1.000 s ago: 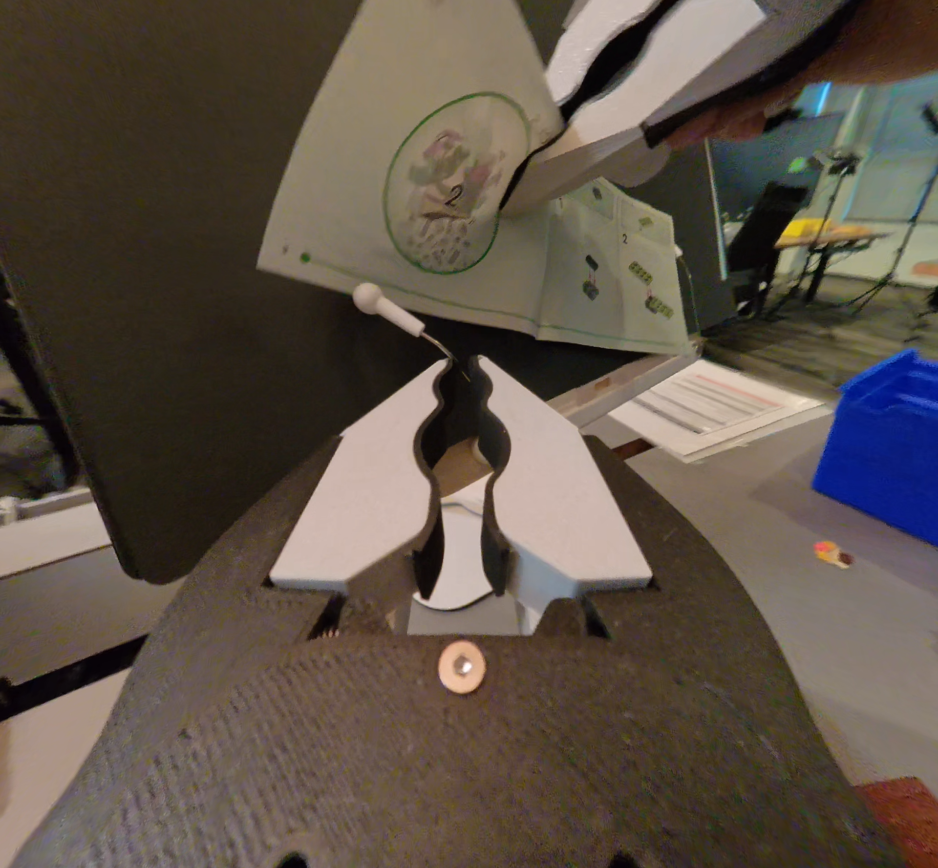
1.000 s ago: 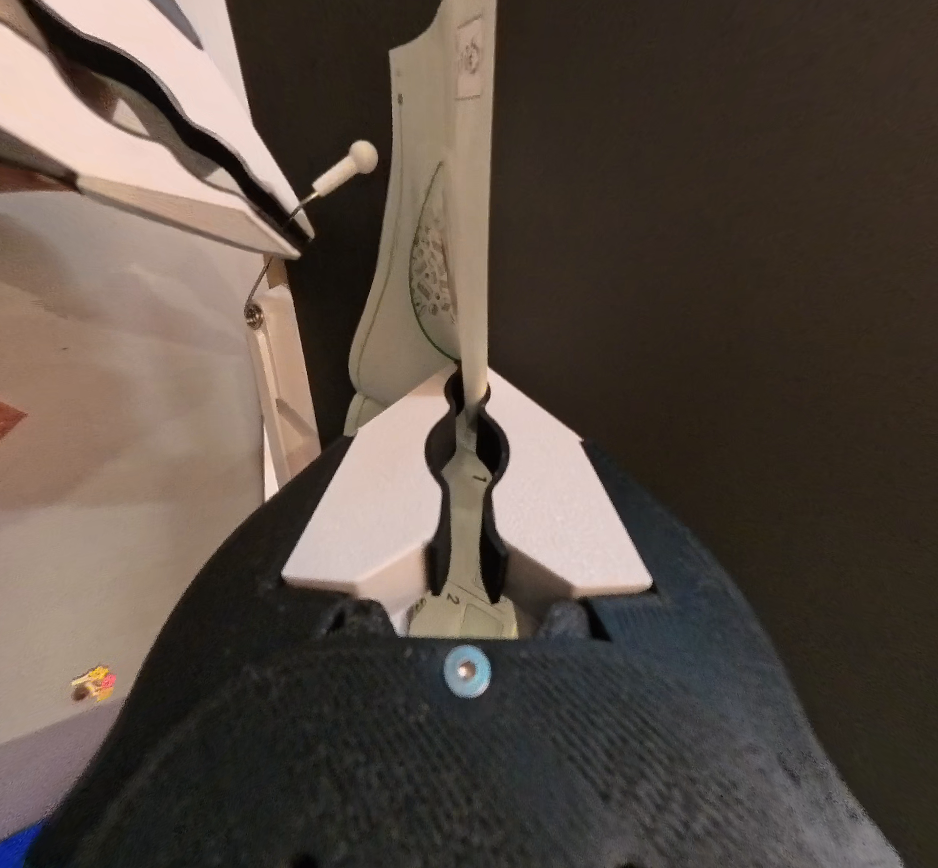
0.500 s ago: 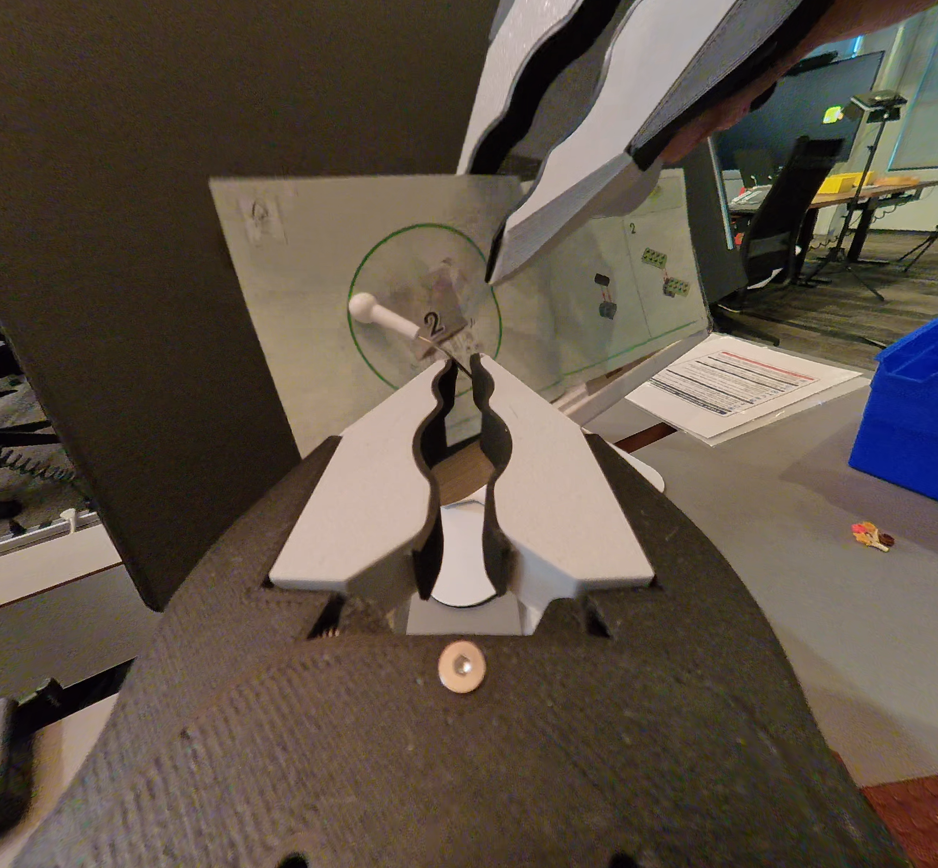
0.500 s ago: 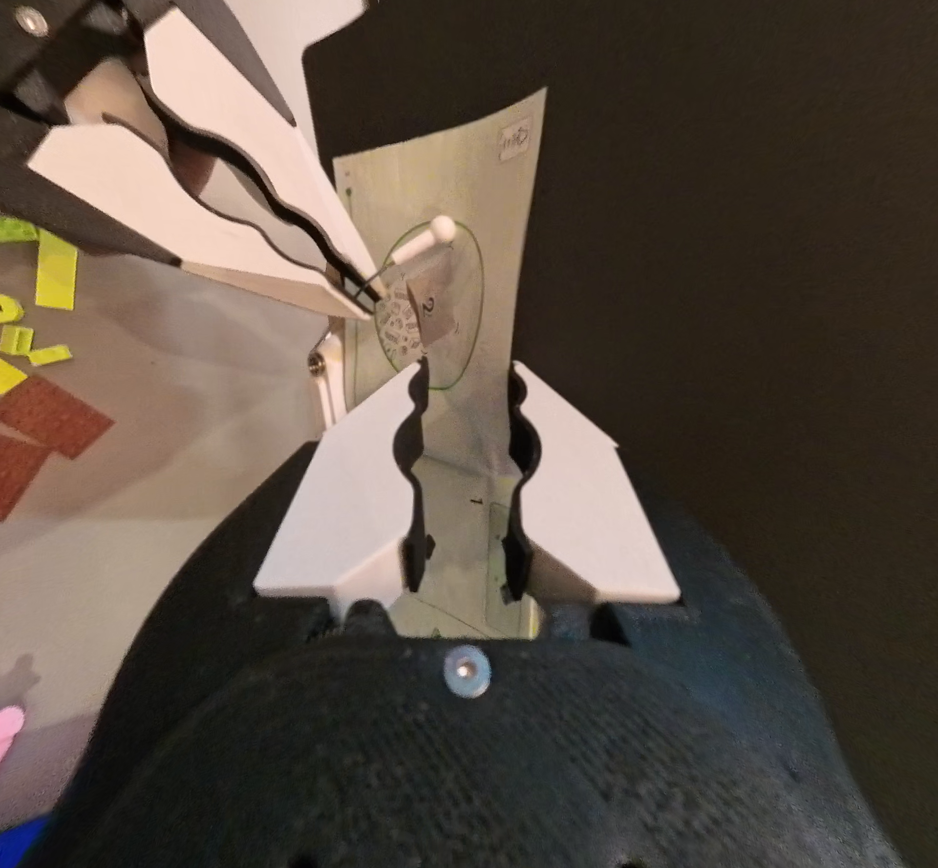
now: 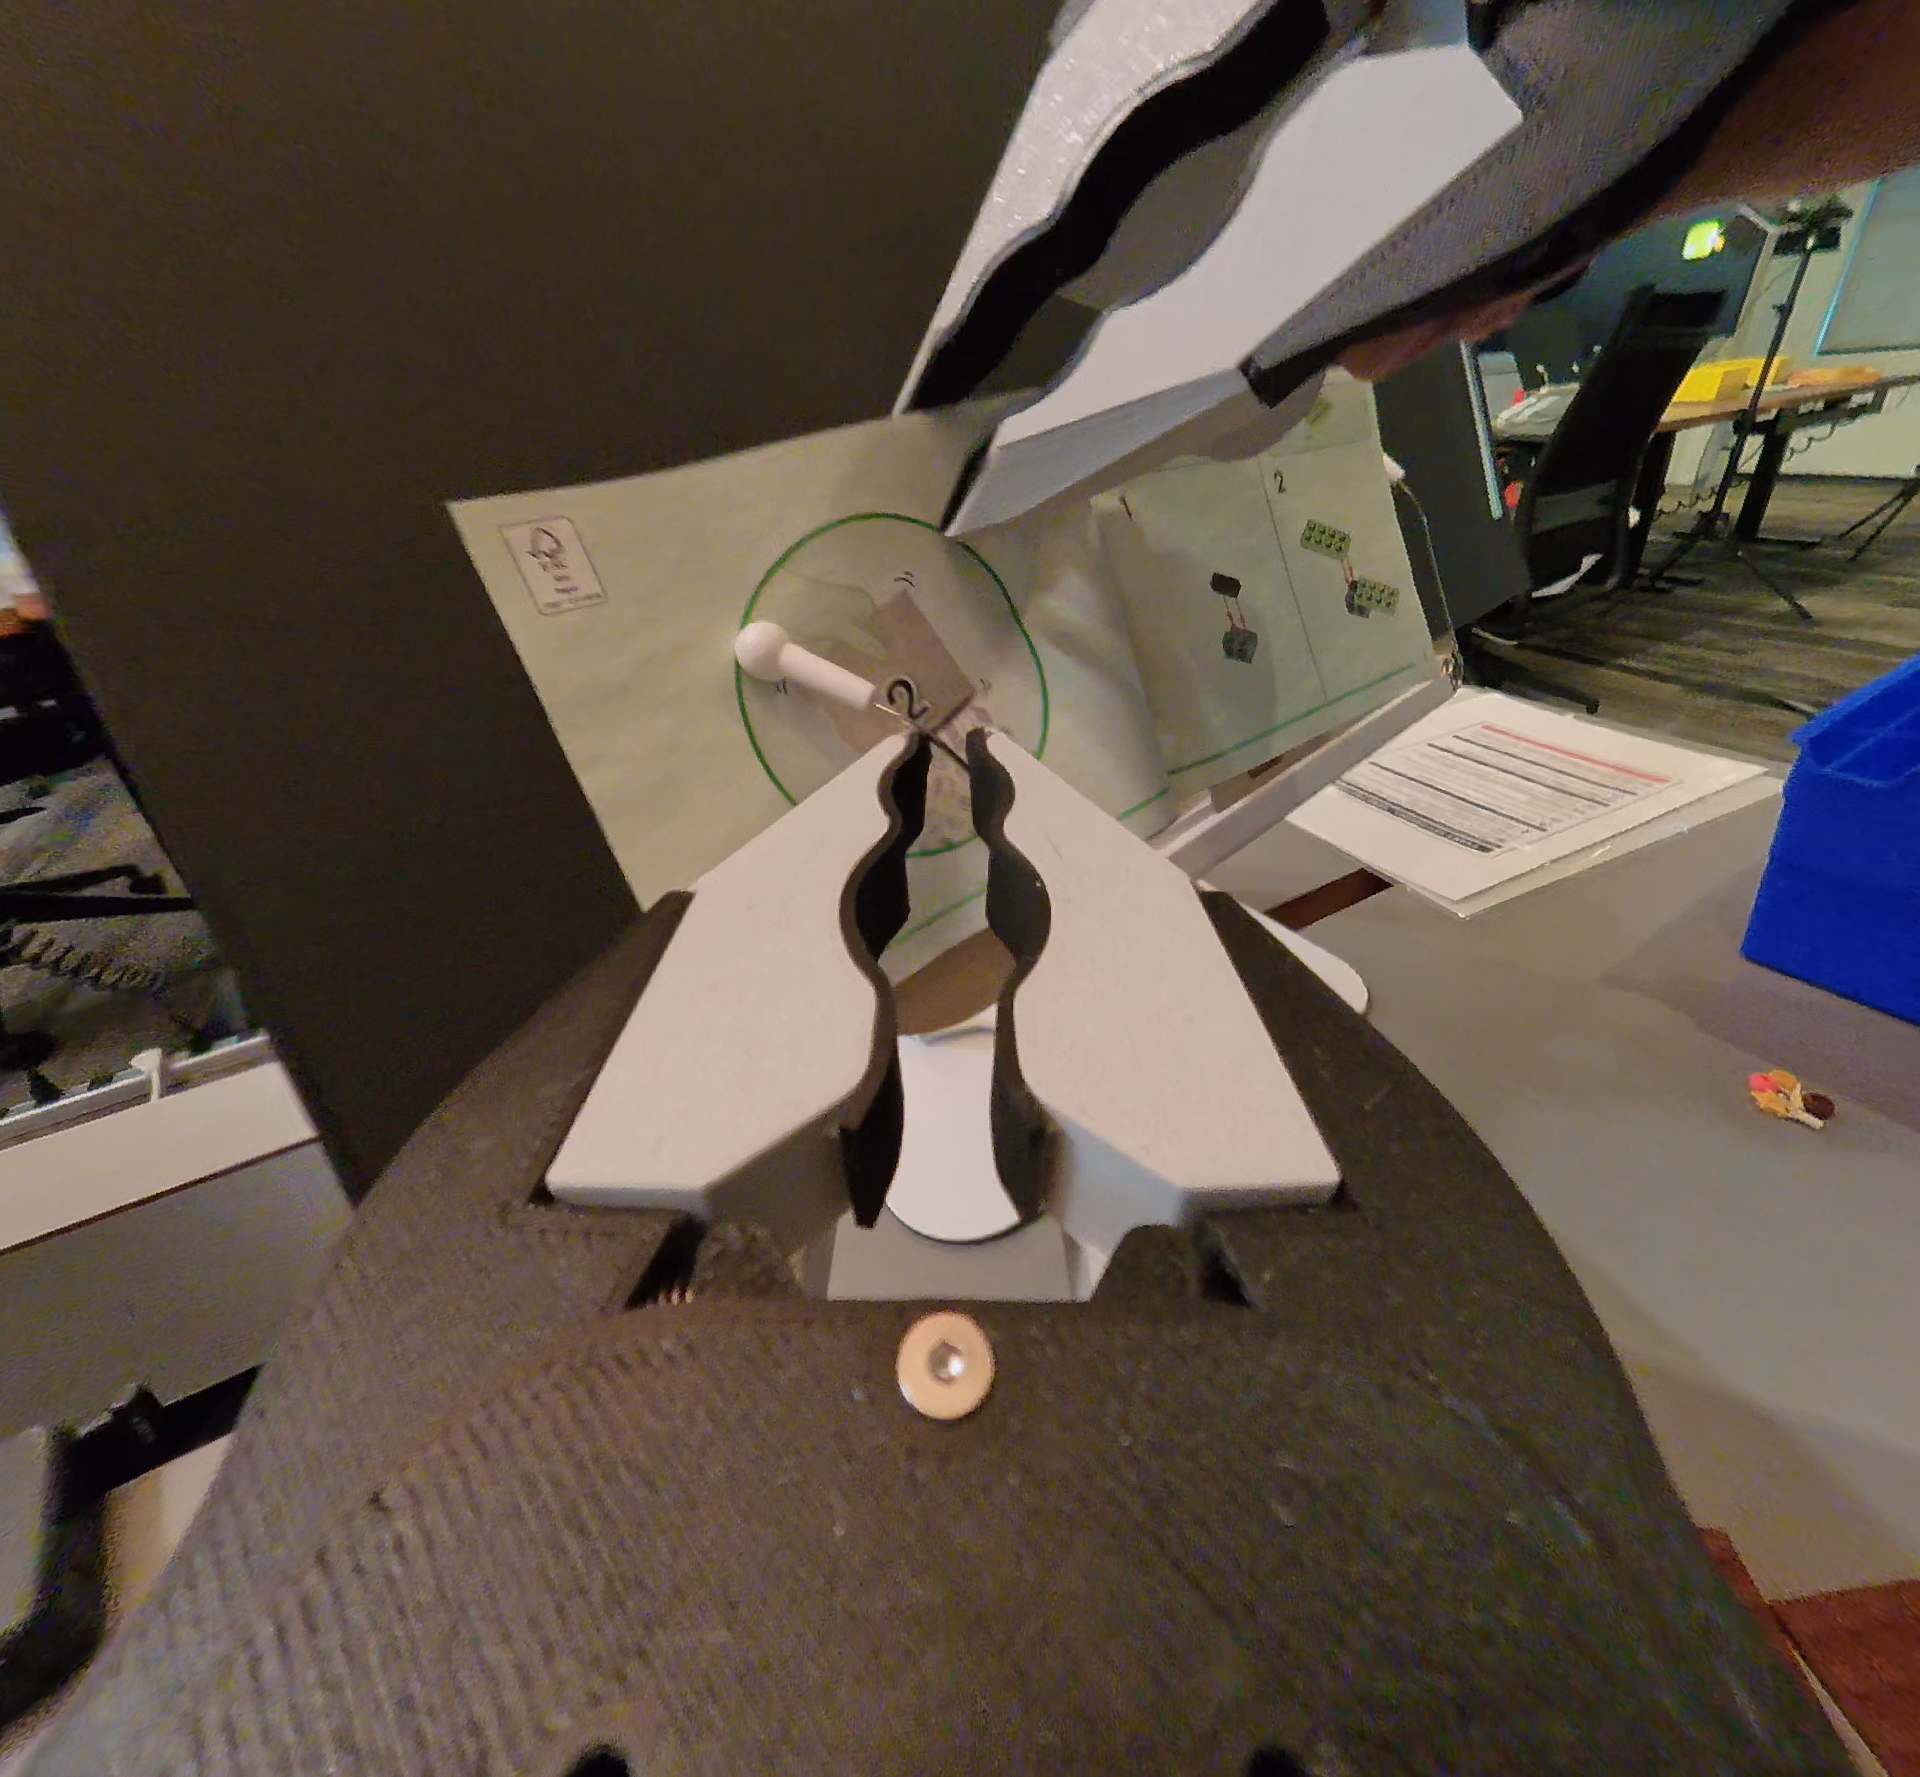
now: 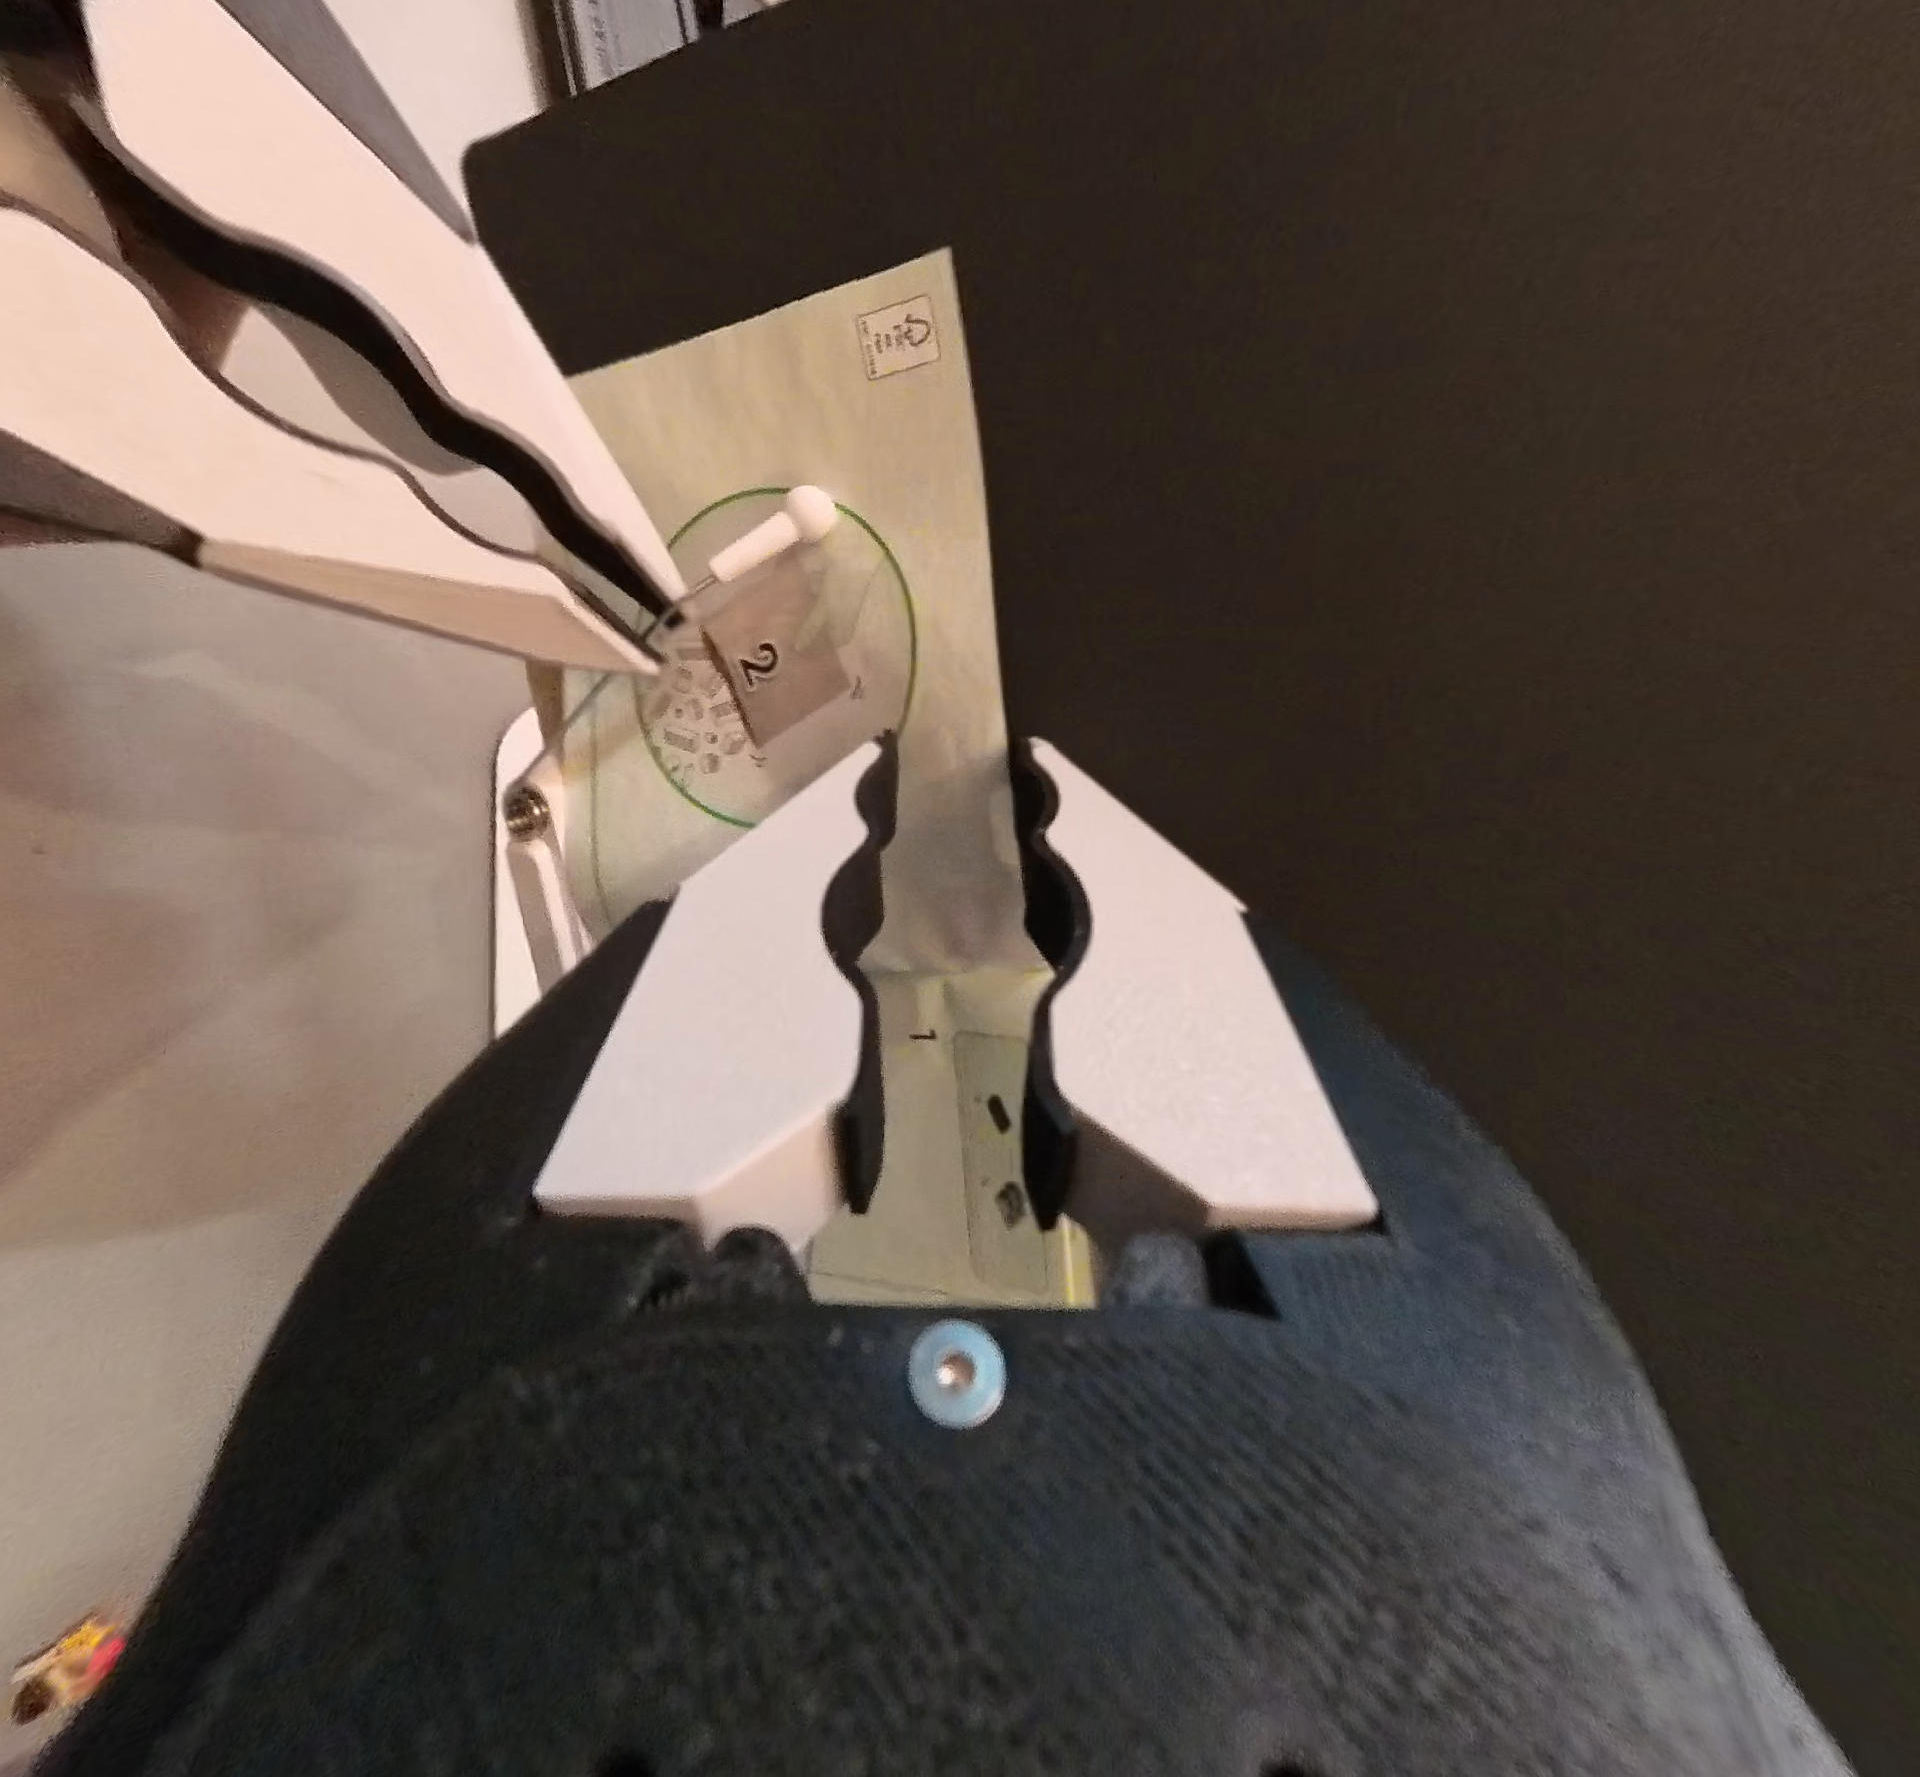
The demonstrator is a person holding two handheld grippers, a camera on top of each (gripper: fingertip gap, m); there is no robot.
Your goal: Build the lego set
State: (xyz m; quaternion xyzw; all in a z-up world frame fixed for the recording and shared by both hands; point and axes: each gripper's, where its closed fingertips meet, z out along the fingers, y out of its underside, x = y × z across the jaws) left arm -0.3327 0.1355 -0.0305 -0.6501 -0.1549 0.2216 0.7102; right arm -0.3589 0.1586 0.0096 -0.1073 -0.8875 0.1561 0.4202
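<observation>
The Lego instruction booklet (image 5: 644,647) stands open on a white book stand (image 5: 1299,782) against a black board (image 5: 416,273). My left gripper (image 5: 943,740) is shut on the thin wire of the stand's page-holder arm. The arm's white ball tip (image 5: 764,649) rests on the left page. The left gripper (image 6: 655,631) also shows at upper left in the right wrist view, with the ball tip (image 6: 808,514) over the booklet (image 6: 935,501). My right gripper (image 6: 956,751) is open and empty, just in front of the page. It hangs over the booklet's top edge in the left wrist view (image 5: 940,460).
A blue bin (image 5: 1849,854) stands at the right on the grey table (image 5: 1558,1104). A laminated sheet (image 5: 1486,792) lies behind the stand. A small colourful Lego piece (image 5: 1787,1099) lies near the bin and shows in the right wrist view (image 6: 62,1696). Chairs and desks are far behind. Left tips to right tips: about 6 centimetres. The small colourful Lego piece (image 5: 1787,1099) is about equally far from each gripper, around 35 centimetres.
My right gripper opened, let go of the page and drew back. The page swung flat onto the stand. My left gripper brought the page-holder arm down onto the page.
</observation>
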